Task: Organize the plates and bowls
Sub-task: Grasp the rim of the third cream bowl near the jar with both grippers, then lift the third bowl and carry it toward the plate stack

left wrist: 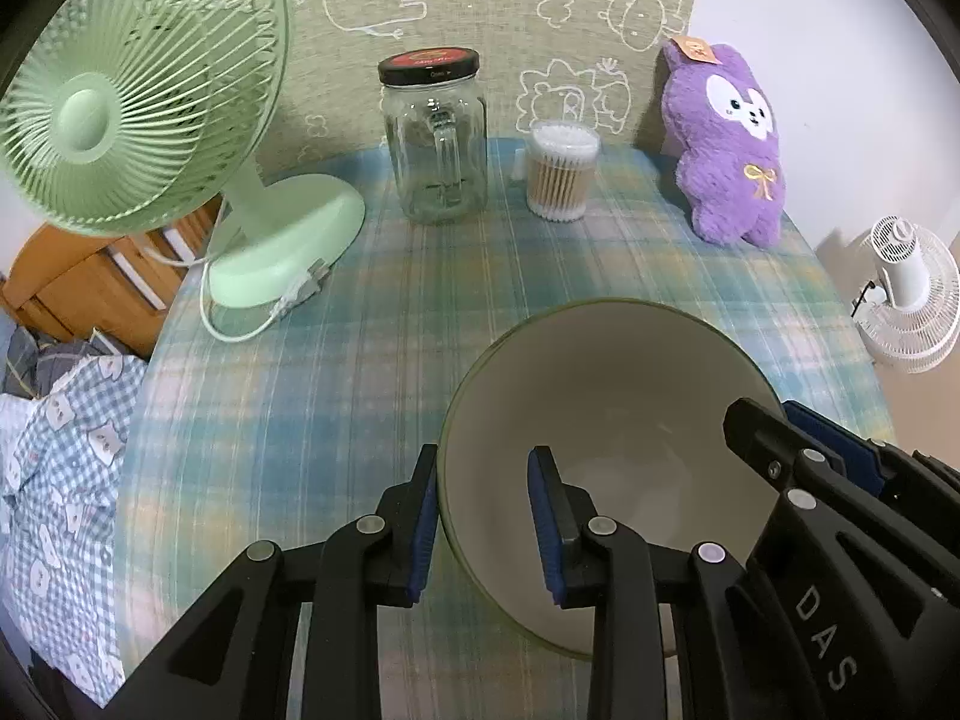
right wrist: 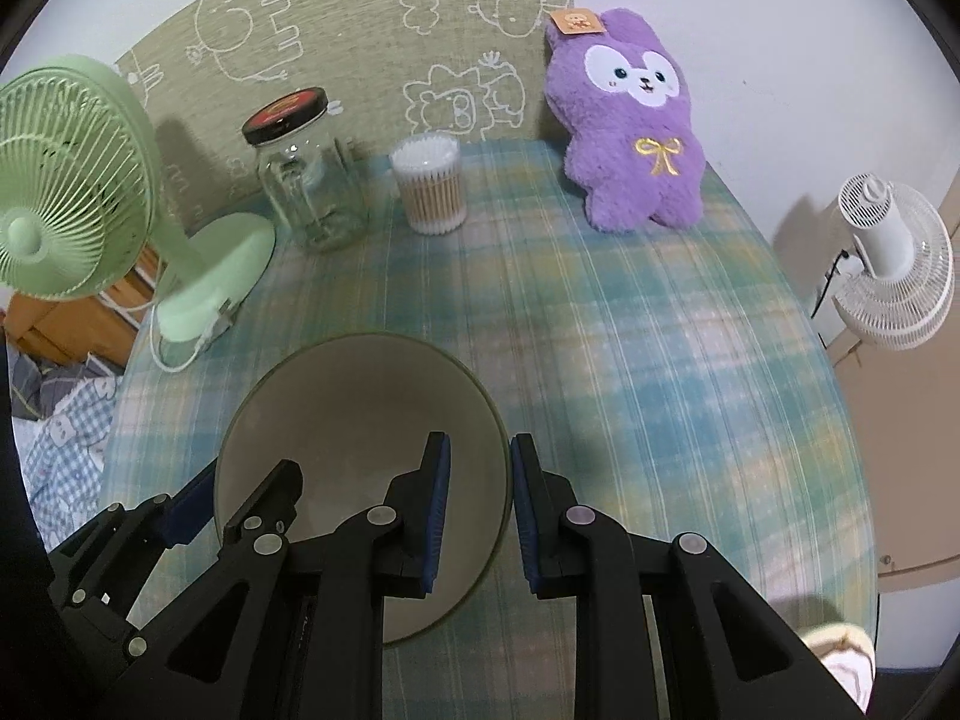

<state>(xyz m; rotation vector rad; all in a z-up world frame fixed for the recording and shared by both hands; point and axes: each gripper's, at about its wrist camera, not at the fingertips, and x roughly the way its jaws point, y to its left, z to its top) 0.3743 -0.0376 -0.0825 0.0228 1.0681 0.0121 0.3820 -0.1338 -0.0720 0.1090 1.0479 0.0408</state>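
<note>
A cream bowl (left wrist: 618,396) with a thin green rim is held between both grippers over the plaid tablecloth (left wrist: 372,312). My left gripper (left wrist: 483,522) is shut on the bowl's left rim, one blue pad outside the wall and one inside. In the same view my right gripper (left wrist: 780,444) clamps the opposite rim. In the right wrist view the bowl (right wrist: 354,420) sits low and left of centre. There my right gripper (right wrist: 480,510) is shut on its right rim, and my left gripper (right wrist: 240,498) grips the far side. The bowl holds nothing.
At the back of the table stand a green desk fan (left wrist: 120,114), a glass jar (left wrist: 435,138) with a black and red lid, a tub of cotton swabs (left wrist: 561,171) and a purple plush toy (left wrist: 729,144). A white fan (right wrist: 894,264) stands off the table's right edge; checked bedding (left wrist: 54,468) lies left.
</note>
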